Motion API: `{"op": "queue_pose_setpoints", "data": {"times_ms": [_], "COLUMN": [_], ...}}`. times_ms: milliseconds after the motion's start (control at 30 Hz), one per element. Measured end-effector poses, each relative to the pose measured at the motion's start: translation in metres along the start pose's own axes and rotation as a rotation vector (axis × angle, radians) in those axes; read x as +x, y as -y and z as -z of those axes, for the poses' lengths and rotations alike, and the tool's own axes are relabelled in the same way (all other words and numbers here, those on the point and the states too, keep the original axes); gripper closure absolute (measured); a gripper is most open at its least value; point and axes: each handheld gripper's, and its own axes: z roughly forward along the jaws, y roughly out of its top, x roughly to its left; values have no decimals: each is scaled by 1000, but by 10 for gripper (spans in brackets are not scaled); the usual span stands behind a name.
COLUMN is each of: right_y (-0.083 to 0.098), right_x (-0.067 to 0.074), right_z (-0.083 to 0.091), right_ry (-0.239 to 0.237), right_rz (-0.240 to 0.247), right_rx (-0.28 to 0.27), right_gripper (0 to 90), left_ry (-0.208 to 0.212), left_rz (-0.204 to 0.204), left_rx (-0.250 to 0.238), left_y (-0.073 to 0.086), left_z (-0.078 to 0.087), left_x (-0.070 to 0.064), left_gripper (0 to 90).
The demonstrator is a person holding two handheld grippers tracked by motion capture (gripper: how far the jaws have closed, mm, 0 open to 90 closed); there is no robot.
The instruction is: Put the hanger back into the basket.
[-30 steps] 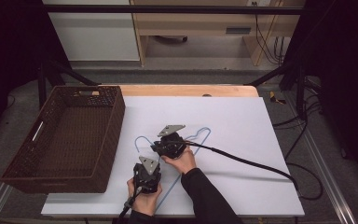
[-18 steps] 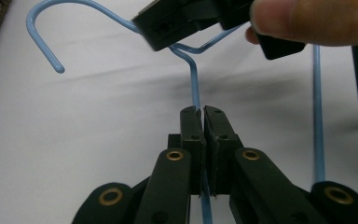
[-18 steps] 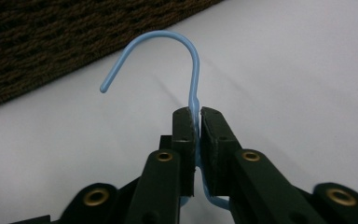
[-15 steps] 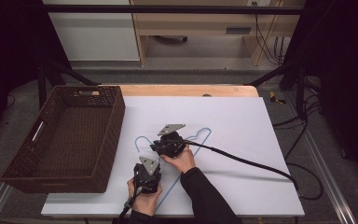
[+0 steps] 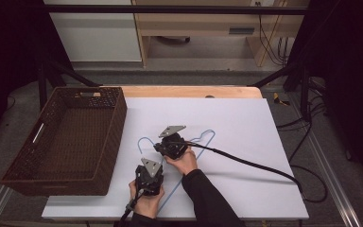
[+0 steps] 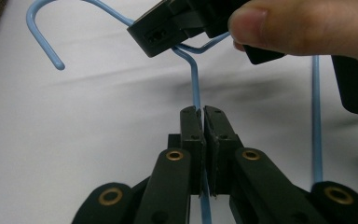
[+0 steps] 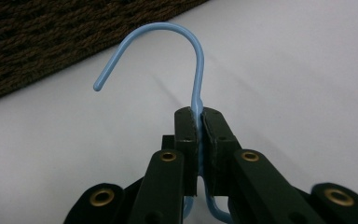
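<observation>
- Left gripper: nearest the table's front edge, jaws clenched on one wire arm of the hanger; in the left gripper view the wire passes straight between the pads.
- Right gripper: just beyond the left one; its jaws have just closed and now clamp the hanger's neck, directly below the hook.
- Hanger: blue wire, flat on the white table, between centre and front, hook end pointing toward the basket.
- Basket: dark wicker, at the table's left, near the hook but apart from it.
- Cable: trails right from the right gripper across the table.
</observation>
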Motion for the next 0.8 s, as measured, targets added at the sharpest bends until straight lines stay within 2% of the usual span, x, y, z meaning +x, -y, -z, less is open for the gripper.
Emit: {"op": "queue_pose_setpoints", "data": {"times_ms": [100, 200, 267, 333, 433, 467, 533, 667, 800], "right_y": [0, -1, -2, -3, -3, -3, -3, -4, -5], "right_x": [0, 0, 1, 1, 1, 1, 1, 2, 2], "right_z": [1, 3, 5, 6, 8, 8, 9, 11, 13], "right_ry": [0, -5, -18, -23, -26, -23, -27, -23, -22], "right_rz": [13, 22, 27, 36, 48, 46, 50, 50, 59], "right_rx": [-4, -8, -16, -26, -25, -27, -30, -35, -43], "right_gripper": [861, 862, 862, 862, 863, 863, 862, 862, 862], "left_ry": [18, 49, 68, 110, 137, 129, 155, 172, 165], "left_rz": [3, 25, 38, 56, 56, 30, 47, 26, -5], "left_rx": [5, 4, 8, 11, 36, 42, 72, 110, 127], "left_y": [-1, -2, -3, -5, -7, -8, -7, -9, -12], "left_z": [1, 1, 0, 1, 2, 1, -1, -7, -12], "left_x": [2, 6, 9, 15, 22, 26, 27, 26, 23], "left_gripper": [872, 860, 800, 736, 642, 625, 591, 570, 640]}}
